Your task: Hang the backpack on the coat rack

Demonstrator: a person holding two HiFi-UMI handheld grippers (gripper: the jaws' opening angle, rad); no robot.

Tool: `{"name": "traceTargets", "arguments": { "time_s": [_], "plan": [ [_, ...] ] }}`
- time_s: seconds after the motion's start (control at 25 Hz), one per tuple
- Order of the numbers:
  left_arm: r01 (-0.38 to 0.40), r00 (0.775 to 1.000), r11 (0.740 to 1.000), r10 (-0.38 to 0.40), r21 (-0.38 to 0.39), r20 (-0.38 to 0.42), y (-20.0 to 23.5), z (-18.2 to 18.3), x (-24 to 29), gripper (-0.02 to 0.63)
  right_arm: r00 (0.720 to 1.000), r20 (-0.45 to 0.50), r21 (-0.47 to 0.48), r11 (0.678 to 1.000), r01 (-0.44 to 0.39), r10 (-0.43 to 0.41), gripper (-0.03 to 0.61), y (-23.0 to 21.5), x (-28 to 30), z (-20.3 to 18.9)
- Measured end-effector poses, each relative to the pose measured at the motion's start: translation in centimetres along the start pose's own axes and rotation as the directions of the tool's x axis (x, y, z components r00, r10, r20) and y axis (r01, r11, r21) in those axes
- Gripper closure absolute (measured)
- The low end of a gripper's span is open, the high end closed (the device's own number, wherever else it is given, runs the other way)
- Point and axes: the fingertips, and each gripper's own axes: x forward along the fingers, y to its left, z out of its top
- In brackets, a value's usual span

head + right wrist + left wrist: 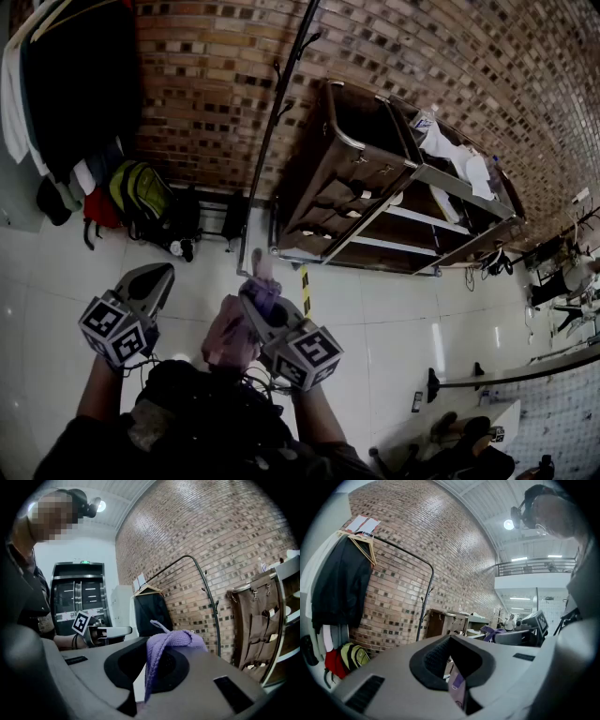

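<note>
Backpack point(230, 336), pink, hangs just beneath the right hand-held gripper point(257, 279), whose jaws pinch its purple strap point(166, 641). The left hand-held gripper point(161, 277), just beside, is pressed together and empty. It is the carrying step. Next, the strap must be raised over a hook of the coat rack point(284, 117) ahead.

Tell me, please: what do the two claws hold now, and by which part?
The right claw is shut on the purple strap of the pink backpack, which hangs below it. The left claw holds nothing.
</note>
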Motion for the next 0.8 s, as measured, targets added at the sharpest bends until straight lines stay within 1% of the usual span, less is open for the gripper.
{"name": "traceTargets", "arguments": {
  "time_s": [0.12, 0.24, 0.4, 0.56, 0.8],
  "plan": [
    [-0.013, 1.000, 1.000, 0.012, 0.014, 0.015, -0.3, 0.3, 0.8, 0.588, 1.000, 0.003, -0.019, 1.000, -0.013, 0.013, 0.575, -0.9, -0.2, 0.2],
    [-0.021, 1.000, 1.000, 0.021, 0.023, 0.011, -0.3, -0.1, 1.4, 0.588, 1.000, 0.002, -0.028, 1.000, -0.013, 0.013, 0.575, -1.9, -0.4, 0.3],
    [-0.004, 1.000, 1.000, 0.004, 0.025, 0.007, 0.0, -0.4, 2.7, 0.588, 1.000, -0.010, -0.036, 0.999, -0.009, 0.008, 0.575, -3.4, 0.2, 0.1],
    [0.015, 1.000, 1.000, -0.015, 0.015, 0.001, 1.6, -0.6, 5.3, 0.588, 0.999, -0.026, -0.009, 1.000, 0.028, -0.028, 0.575, -6.2, 1.4, -0.6],
    [0.054, 0.999, 0.999, -0.054, 0.004, -0.005, 5.6, 0.2, 11.6, 0.589, 0.997, -0.044, 0.014, 0.998, 0.061, -0.061, 0.575, -11.2, 4.9, 0.3]
  ]
}}
